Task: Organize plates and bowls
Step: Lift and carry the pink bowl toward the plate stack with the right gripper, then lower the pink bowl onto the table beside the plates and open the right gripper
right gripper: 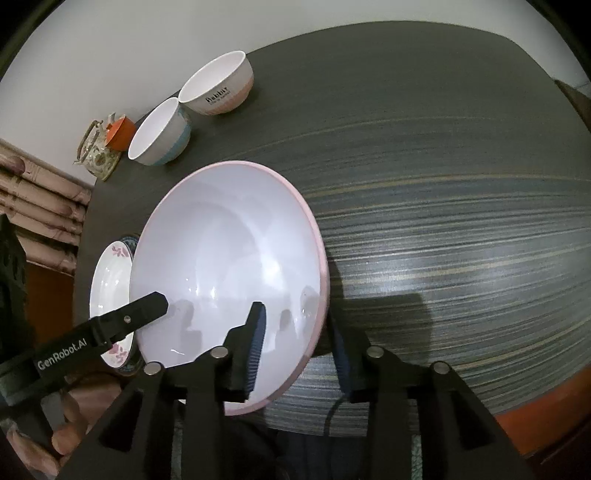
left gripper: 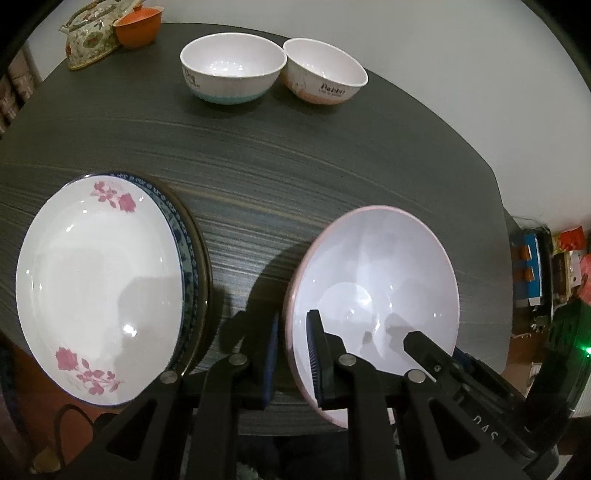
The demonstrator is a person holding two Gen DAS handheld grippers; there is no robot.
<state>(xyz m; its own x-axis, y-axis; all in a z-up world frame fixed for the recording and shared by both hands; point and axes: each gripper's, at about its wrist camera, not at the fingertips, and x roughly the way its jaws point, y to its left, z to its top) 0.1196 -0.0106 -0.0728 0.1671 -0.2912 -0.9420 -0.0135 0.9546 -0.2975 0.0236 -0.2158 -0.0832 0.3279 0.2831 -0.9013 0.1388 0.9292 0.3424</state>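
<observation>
A large pink-rimmed white bowl (left gripper: 373, 280) is tilted above the dark table; it also shows in the right wrist view (right gripper: 229, 258). My left gripper (left gripper: 293, 354) straddles its near left rim, one pad inside, one outside, with a gap visible. My right gripper (right gripper: 299, 354) straddles its near right rim the same way. A stack of plates, topped by a white plate with pink roses (left gripper: 99, 284), lies at the left. A white-and-blue bowl (left gripper: 231, 70) and a white-and-pink "Rabbit" bowl (left gripper: 325, 74) stand at the far edge.
A floral teapot (left gripper: 90, 37) and an orange cup (left gripper: 138, 27) stand at the far left corner of the table (left gripper: 295, 158). Cluttered boxes (left gripper: 546, 266) lie beyond the table's right edge. A radiator (right gripper: 40, 199) is at the left.
</observation>
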